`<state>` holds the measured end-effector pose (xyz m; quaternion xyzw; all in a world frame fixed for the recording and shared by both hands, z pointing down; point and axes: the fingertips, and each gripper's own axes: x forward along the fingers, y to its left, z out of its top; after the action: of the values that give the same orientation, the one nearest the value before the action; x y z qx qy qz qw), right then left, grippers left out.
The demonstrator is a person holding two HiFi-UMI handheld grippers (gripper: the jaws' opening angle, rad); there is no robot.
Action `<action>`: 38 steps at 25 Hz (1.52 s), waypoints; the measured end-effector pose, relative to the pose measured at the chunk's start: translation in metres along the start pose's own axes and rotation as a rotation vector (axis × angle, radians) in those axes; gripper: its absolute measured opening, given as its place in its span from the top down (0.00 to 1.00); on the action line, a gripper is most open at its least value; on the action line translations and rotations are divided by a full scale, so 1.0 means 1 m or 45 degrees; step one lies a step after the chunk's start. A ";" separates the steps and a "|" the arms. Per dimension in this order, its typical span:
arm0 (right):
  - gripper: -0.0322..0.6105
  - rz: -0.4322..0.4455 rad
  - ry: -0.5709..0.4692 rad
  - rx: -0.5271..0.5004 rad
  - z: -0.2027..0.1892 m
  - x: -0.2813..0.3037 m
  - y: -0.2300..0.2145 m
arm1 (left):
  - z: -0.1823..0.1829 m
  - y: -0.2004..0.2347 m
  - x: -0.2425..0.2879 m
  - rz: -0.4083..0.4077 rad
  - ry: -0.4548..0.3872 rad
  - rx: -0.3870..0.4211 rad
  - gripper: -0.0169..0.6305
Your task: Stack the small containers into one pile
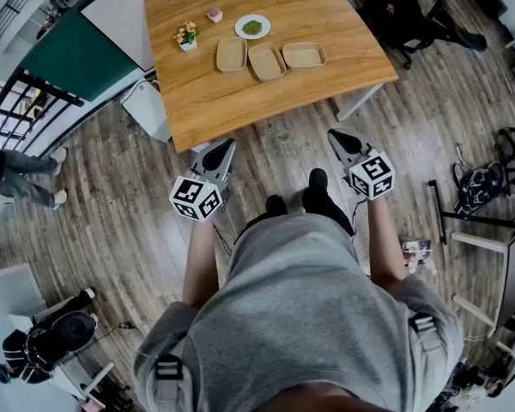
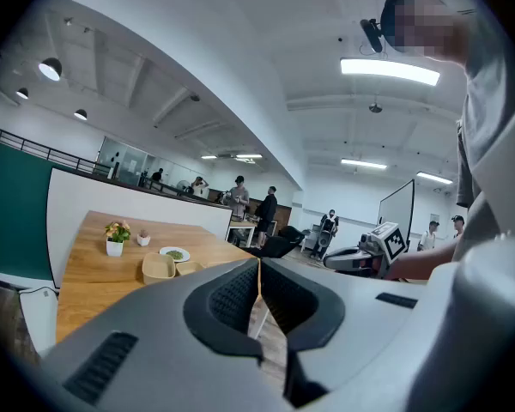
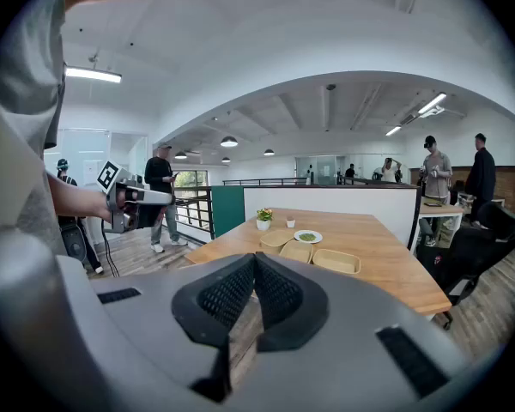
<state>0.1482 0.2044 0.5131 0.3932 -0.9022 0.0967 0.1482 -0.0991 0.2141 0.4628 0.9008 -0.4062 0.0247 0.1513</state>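
Three shallow tan containers lie side by side on the wooden table [image 1: 266, 101]: the left container [image 1: 231, 54], the middle container [image 1: 266, 61] and the right container [image 1: 304, 55]. In the right gripper view they show as the left [image 3: 277, 239], middle [image 3: 297, 251] and right container [image 3: 336, 261]. The left gripper view shows one clearly [image 2: 159, 267]. My left gripper [image 1: 224, 147] and right gripper [image 1: 337, 136] hang over the floor short of the table's near edge. Both are shut and empty, the jaws meeting in the left gripper [image 2: 258, 269] and in the right gripper [image 3: 255, 260].
A white plate with green contents [image 1: 252, 27], a small flower pot [image 1: 186, 37] and a pink cup [image 1: 214, 14] stand behind the containers. A black office chair [image 1: 403, 15] is at the table's right. A person [image 1: 17, 183] stands at the left, bags [image 1: 481, 187] on the right.
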 end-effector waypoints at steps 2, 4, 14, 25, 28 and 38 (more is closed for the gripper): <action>0.94 -0.001 0.000 -0.006 0.000 0.004 -0.001 | -0.001 0.003 0.001 0.003 -0.004 0.001 0.93; 0.94 0.000 0.001 -0.011 -0.001 0.006 -0.001 | -0.001 0.004 0.001 0.005 -0.008 0.002 0.93; 0.94 0.004 -0.006 0.002 -0.005 0.006 0.007 | -0.007 0.006 -0.014 0.032 -0.010 -0.009 0.93; 0.94 0.005 -0.017 0.010 -0.005 0.015 0.013 | -0.009 0.016 -0.020 0.058 -0.019 -0.006 0.93; 0.94 0.003 -0.023 0.007 -0.005 0.014 0.013 | -0.008 0.014 -0.020 0.058 -0.021 -0.003 0.93; 0.69 -0.009 -0.030 0.006 -0.005 0.019 0.015 | -0.007 0.016 -0.019 0.021 -0.035 -0.008 0.74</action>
<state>0.1253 0.2032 0.5235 0.3980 -0.9023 0.0935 0.1370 -0.1228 0.2196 0.4704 0.8972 -0.4158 0.0122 0.1483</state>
